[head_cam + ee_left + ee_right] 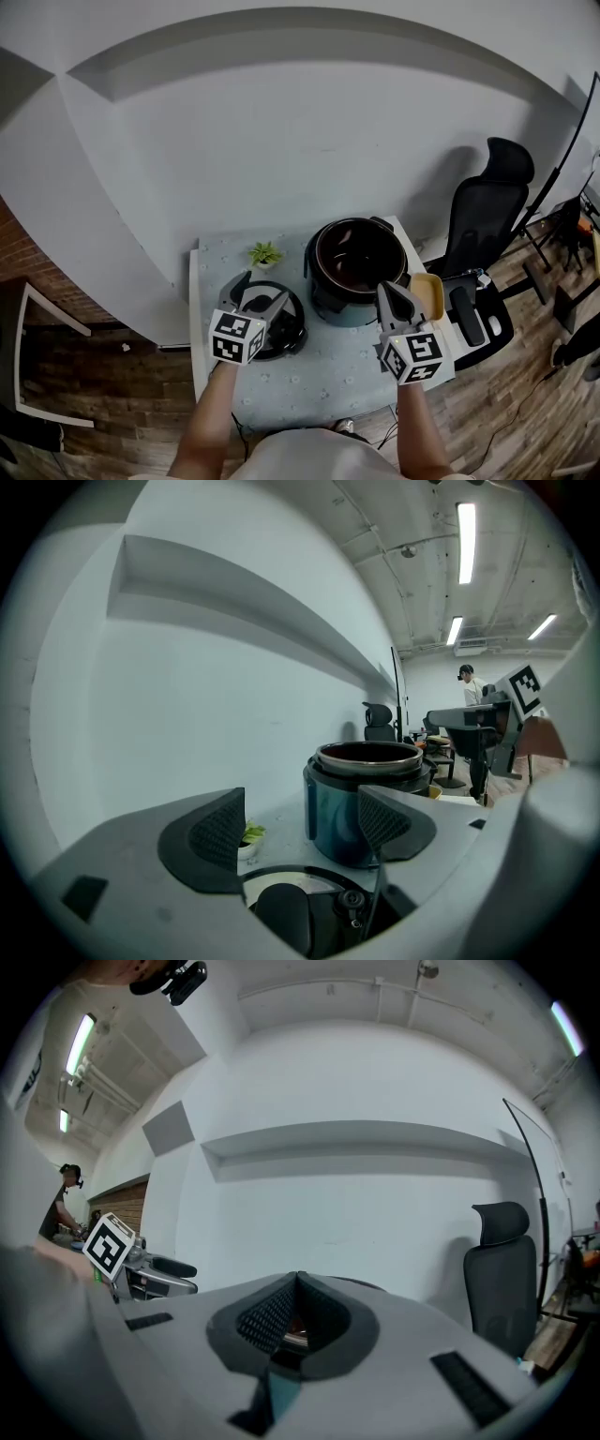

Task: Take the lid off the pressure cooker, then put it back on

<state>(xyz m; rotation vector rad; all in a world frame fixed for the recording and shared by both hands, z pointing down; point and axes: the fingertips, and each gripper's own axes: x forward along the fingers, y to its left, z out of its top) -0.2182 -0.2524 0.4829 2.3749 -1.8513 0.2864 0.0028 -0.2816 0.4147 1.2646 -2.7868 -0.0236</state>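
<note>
The pressure cooker (358, 267) stands lidless near the back of the table, its dark inner pot showing. Its black lid (281, 328) lies flat on the table to the cooker's left. My left gripper (261, 291) hovers open just above the lid. In the left gripper view the lid's knob (281, 919) sits low between the spread jaws of my left gripper (300, 827), with the cooker (366, 799) beyond. My right gripper (392, 292) is shut and empty at the cooker's front right. The right gripper (298, 1286) has its pads pressed together in its own view.
A small potted plant (265, 254) stands at the table's back left, behind the lid. A yellow object (428, 292) sits at the right table edge. A black office chair (483, 225) is right of the table (319, 375). The white wall is close behind.
</note>
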